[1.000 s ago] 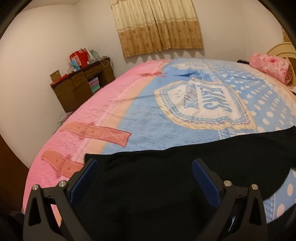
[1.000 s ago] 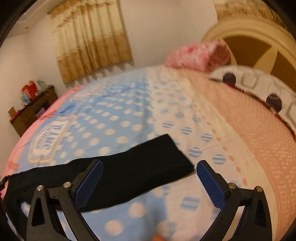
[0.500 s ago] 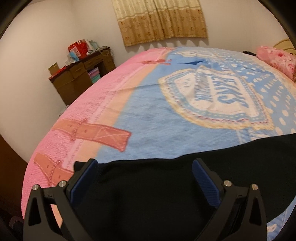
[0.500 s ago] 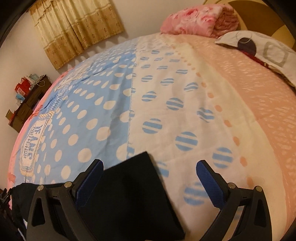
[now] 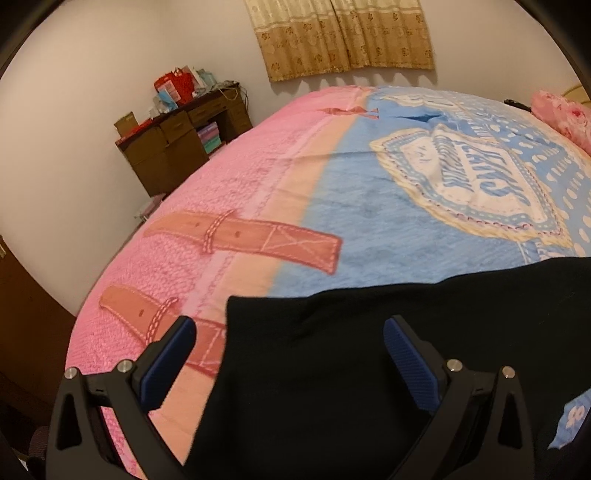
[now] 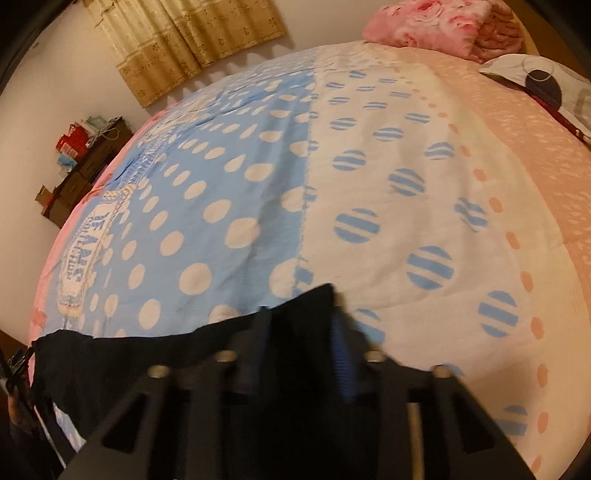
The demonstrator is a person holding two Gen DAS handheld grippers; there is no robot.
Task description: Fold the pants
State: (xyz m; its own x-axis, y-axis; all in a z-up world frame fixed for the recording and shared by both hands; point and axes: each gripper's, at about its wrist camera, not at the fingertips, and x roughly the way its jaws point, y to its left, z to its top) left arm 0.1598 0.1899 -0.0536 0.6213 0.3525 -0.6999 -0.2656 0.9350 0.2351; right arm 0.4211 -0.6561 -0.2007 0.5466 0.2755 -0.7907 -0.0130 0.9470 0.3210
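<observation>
The bed (image 5: 369, 229) filled both views, covered by a blanket (image 6: 258, 206) printed in pink, blue dotted and cream striped bands. White walls stood behind it, with beige curtains (image 5: 343, 33) on the far wall. A dark wooden cabinet (image 5: 173, 147) stood in the corner, clutter on top. A pink floral bundle (image 6: 424, 22) lay near the headboard. The black pants (image 5: 369, 369) lay flat along the bed's near edge. The left gripper (image 5: 290, 354) hung over them, jaws wide apart. The right gripper (image 6: 299, 354) had its jaws clamped on the pants' end.

The right hand-held gripper (image 6: 301, 332), spread wide a moment ago, has pinched shut on the pants (image 6: 177, 354) leg end.
</observation>
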